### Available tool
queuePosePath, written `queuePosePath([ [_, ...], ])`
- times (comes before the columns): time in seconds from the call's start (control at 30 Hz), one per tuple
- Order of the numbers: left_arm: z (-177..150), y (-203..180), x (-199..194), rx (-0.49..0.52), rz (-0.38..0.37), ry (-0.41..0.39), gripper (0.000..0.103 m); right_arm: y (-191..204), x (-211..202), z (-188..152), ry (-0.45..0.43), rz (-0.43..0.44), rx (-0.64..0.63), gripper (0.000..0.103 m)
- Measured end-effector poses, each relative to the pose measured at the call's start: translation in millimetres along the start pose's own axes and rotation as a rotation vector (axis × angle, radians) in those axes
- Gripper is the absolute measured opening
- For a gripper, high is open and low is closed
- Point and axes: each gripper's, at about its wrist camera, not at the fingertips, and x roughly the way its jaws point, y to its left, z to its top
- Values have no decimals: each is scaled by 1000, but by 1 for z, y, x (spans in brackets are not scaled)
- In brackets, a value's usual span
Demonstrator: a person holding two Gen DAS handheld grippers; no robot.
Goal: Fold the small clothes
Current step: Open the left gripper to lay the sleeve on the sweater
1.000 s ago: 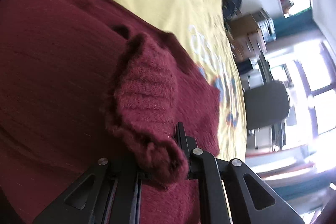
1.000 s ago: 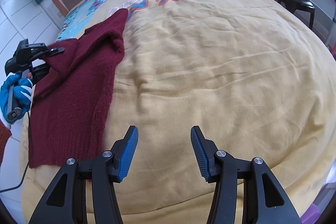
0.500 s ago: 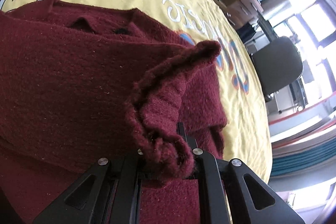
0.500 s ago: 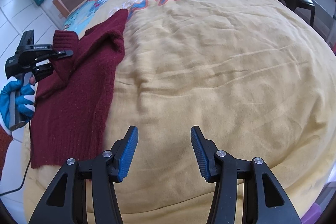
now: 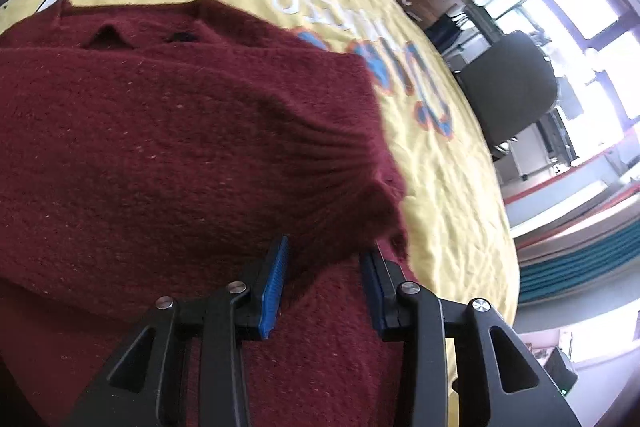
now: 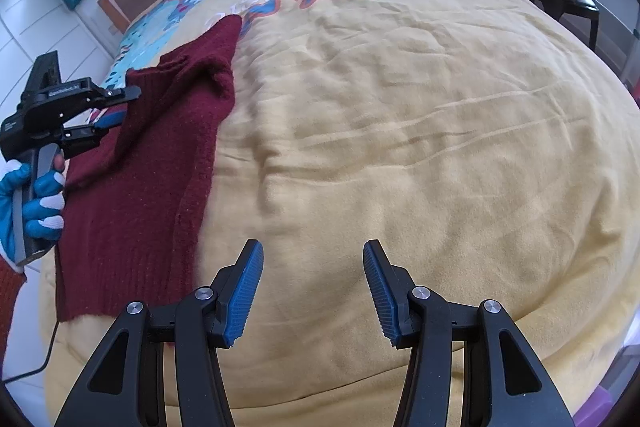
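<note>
Now dropped from my left gripper (image 5: 326,285) (jaws opening), the red sweater's cuff (image 5: 340,163) lies just ahead, while my right gripper (image 6: 312,291) hangs half open over bare yellow blanket (image 6: 400,147).

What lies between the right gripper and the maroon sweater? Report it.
Nothing visible. Only bare yellow blanket separates the open right gripper from the maroon sweater, which lies to its left; the left gripper, jaws opening, sits at the sweater's far edge.

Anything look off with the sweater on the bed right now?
The maroon sweater lies askew at the yellow blanket's left edge, one sleeve sticking out past the body. The left tool is opening, its pads off the folded-over cuff. No damage visible.
</note>
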Motion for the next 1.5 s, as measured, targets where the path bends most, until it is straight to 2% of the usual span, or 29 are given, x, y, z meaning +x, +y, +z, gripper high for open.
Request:
queuePosePath([
  [0.1,5,-4,-2,14,-1,-38,32,0,0,0,-2,1,4,54],
  [0.2,12,-4,2,28,59,-81,32,0,0,-1,-3,1,6,54],
  [0.3,9,-6,10,22,8,-66,32,-1,1,0,-2,2,12,54],
  [0.47,-4,-21,19,74,-52,-30,36,-1,2,-1,6,1,12,54],
  [0.63,-1,-16,20,71,-46,-62,36,-2,3,0,7,1,23,54],
  [0.8,-4,3,33,60,70,-78,36,0,4,0,10,-7,15,54],
  [0.93,-22,-1,49,86,105,-63,36,1,6,1,15,-16,9,54],
  [1.0,-29,-7,51,108,101,-60,41,2,6,1,16,-22,5,54],
  [1.07,-32,-13,49,127,86,-52,41,3,6,2,16,-30,1,54],
  [1.3,-38,-3,19,147,101,-89,41,8,5,1,13,-58,-16,54],
  [1.5,-42,32,-14,114,180,-161,41,10,7,2,22,-82,-20,54],
])
